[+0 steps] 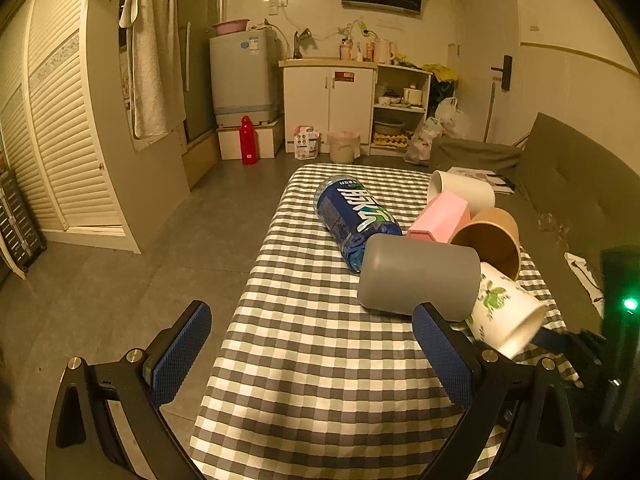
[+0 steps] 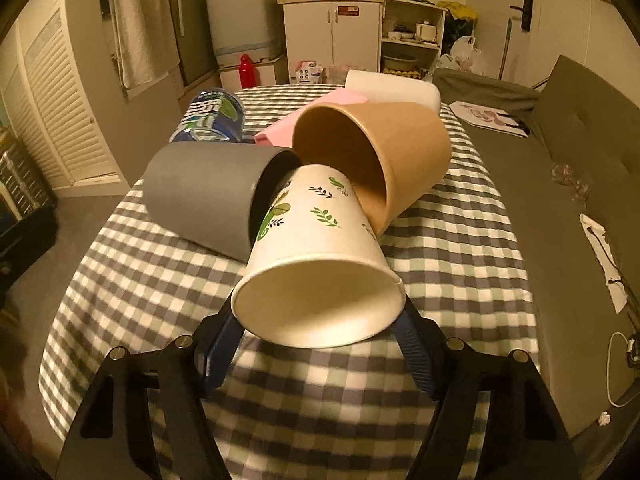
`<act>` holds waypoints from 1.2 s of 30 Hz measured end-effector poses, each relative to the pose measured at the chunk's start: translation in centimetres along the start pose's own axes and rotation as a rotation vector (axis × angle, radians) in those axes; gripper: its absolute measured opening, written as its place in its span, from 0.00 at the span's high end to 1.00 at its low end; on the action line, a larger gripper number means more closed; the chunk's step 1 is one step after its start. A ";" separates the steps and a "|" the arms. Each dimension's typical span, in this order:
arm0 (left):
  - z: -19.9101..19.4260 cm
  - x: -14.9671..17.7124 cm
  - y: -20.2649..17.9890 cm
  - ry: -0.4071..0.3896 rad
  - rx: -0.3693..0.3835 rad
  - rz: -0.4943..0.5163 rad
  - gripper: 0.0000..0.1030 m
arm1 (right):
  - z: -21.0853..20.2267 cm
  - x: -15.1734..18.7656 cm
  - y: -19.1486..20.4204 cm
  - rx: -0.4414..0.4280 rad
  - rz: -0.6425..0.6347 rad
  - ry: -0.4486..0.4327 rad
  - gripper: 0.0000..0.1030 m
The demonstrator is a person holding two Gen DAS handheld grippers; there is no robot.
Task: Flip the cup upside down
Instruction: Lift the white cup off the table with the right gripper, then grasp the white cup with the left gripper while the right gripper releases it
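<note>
A white paper cup with green leaf prints (image 2: 320, 256) lies on its side on the checked tablecloth (image 2: 460, 264), mouth toward the right wrist camera. My right gripper (image 2: 320, 320) is shut on this cup, its blue pads (image 2: 412, 344) pressing both sides near the rim. The cup also shows in the left wrist view (image 1: 508, 312), with the right gripper (image 1: 560, 340) at its rim. My left gripper (image 1: 312, 344) is open and empty above the cloth, its right finger just in front of a grey cup (image 1: 418, 278).
A grey cup (image 2: 204, 204), a brown paper cup (image 2: 384, 152), a pink box (image 1: 438, 218), a white cup (image 1: 460, 192) and a blue bottle (image 1: 354, 216) lie on their sides, crowded behind the leaf cup. A grey sofa (image 2: 580, 184) is to the right. The table's left edge drops to the floor.
</note>
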State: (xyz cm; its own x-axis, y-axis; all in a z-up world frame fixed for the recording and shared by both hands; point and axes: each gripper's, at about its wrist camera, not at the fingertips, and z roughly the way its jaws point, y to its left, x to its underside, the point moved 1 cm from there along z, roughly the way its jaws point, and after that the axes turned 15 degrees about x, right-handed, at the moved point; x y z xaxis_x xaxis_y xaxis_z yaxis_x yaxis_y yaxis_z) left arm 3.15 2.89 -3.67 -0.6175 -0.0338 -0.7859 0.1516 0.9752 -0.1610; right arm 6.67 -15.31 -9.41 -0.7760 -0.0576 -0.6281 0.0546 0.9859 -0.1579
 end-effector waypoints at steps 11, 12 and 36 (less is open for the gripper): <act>-1.3 0.0 -0.3 -0.009 0.018 0.010 0.00 | -3.7 4.5 -0.1 0.009 0.040 0.075 0.31; -1.4 0.0 -0.3 -0.010 0.019 0.010 0.00 | -3.9 4.8 -0.1 0.006 0.042 0.082 0.31; -1.0 -0.1 -1.1 0.031 0.029 0.030 0.00 | -8.9 0.9 -3.5 0.008 -0.064 0.004 0.09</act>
State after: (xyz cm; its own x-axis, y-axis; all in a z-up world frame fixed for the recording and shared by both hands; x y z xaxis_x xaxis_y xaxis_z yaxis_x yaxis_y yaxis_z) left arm 2.28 2.06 -2.86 -0.6359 0.0022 -0.7718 0.1922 0.9689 -0.1556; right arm 0.19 -17.42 -2.63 -0.7804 -0.1196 -0.6138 0.0101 0.9790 -0.2036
